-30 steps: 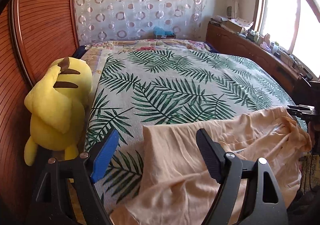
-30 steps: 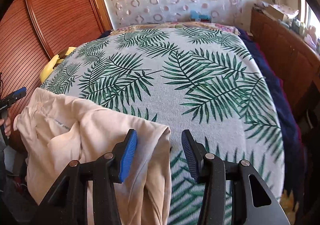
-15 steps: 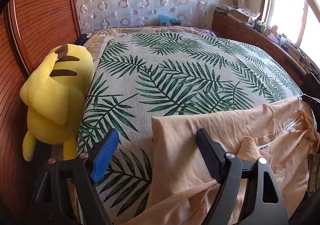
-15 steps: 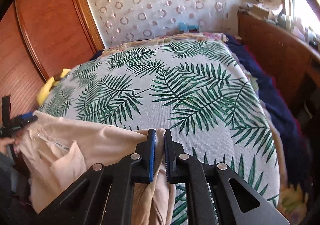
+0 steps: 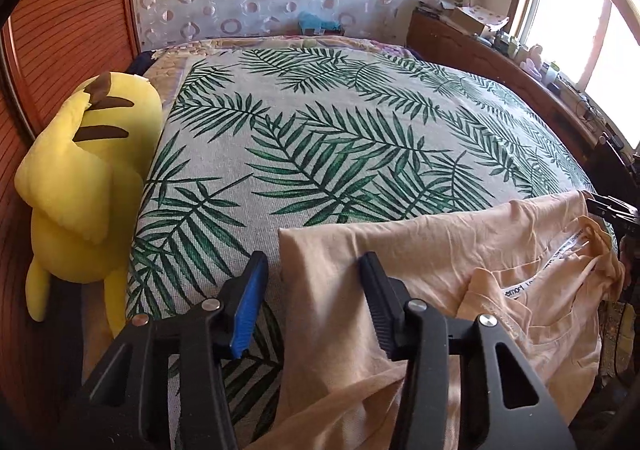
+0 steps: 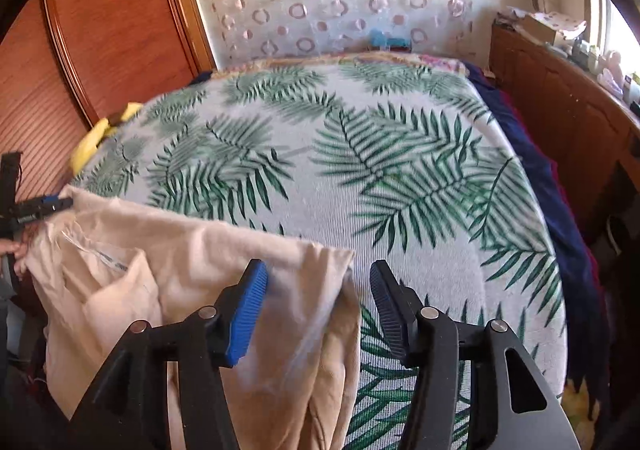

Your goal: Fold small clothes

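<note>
I have the peach shirt draped over the near edge of the bed, filling the lower right of the left wrist view and the lower left of the right wrist view, with much of it hanging off below the frame. My left gripper has just been closing, yet its jaws are spread, and the shirt's left corner sits between them with neither pad pressing it. My right gripper has just been opening; its jaws stand apart around the shirt's right corner, which sags loose between them. So nothing holds the cloth, as far as I can judge. With so much of it over the edge, I think its own weight could drag it off the bed. If I close now, either gripper might catch a bunched fold rather than a clean corner, leaving a crooked fold. The yellow plush toy at the left looks clear.
</note>
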Demonstrator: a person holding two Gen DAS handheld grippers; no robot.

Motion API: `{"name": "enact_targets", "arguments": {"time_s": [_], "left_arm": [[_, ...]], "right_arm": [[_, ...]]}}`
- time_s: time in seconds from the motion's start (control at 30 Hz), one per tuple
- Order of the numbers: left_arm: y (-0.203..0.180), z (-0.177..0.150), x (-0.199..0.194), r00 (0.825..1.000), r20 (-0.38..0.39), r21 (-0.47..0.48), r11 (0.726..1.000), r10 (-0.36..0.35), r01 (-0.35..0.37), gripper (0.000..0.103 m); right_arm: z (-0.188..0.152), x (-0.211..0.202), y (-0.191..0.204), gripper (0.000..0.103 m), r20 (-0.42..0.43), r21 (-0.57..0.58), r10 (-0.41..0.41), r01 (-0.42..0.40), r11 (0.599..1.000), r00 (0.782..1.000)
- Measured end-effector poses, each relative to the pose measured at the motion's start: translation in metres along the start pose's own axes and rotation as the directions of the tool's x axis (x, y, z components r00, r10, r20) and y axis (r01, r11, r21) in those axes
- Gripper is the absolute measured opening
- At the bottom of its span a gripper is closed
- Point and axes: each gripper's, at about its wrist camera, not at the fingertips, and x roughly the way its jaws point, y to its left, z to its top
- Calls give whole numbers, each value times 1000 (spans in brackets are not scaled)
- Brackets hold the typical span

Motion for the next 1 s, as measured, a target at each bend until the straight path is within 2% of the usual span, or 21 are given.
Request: {"name": "enact_targets", "arguments": {"time_s": [0.03, 0.07, 0.1, 0.17, 0.2, 0.23, 0.37, 0.53, 0.63, 0.73, 0.83, 1.0], "left_arm": [[0, 1, 0, 1000, -8, 2, 1000, -16, 16, 38], [-1, 3, 1, 999, -19, 5, 999, -36, 36, 29], [-2, 4, 1, 998, -26, 8, 999, -50, 50, 14], [-8, 5, -4, 998, -30, 26, 998, -60, 61, 10], [-11, 5, -9, 998, -20, 40, 998, -51, 52, 9], [-14, 5, -15, 999, -6, 51, 997, -50, 50, 9], [-35, 3, -68, 991, 106, 92, 993, -80, 71, 9], [-61, -4, -157, 954, 271, 168, 983, -125, 81, 9], [-67, -8, -204, 916, 375, 178, 981, -142, 80, 9], [-70, -13, -245, 866, 476, 170, 982, -155, 82, 9], [-72, -15, -283, 807, 569, 164, 983, -159, 78, 9], [-70, -11, -321, 730, 670, 145, 988, -134, 48, 9]], "right_arm": [[1, 0, 1, 56, -3, -1, 1, -1, 1000, 1000], [2, 1, 1, 56, -7, -1, 2, -2, 1000, 1000], [2, 1, 3, 56, -11, -7, 7, -7, 1000, 1000], [2, 1, 8, 32, -23, -35, 51, -52, 998, 998], [1, 1, 11, 12, -33, -46, 67, -68, 997, 997], [-1, -2, 13, 9, -38, -51, 75, -77, 996, 996], [-4, -37, 19, 7, 24, -68, 112, -110, 992, 993], [-2, -115, 27, 7, 152, -102, 127, -112, 988, 980], [3, -165, 30, 7, 236, -120, 96, -69, 990, 967], [10, -215, 35, 6, 327, -141, 76, -31, 990, 942], [16, -258, 40, 6, 406, -158, 80, -16, 987, 910], [20, -312, 51, 6, 515, -195, 81, 25, 981, 853]]}}
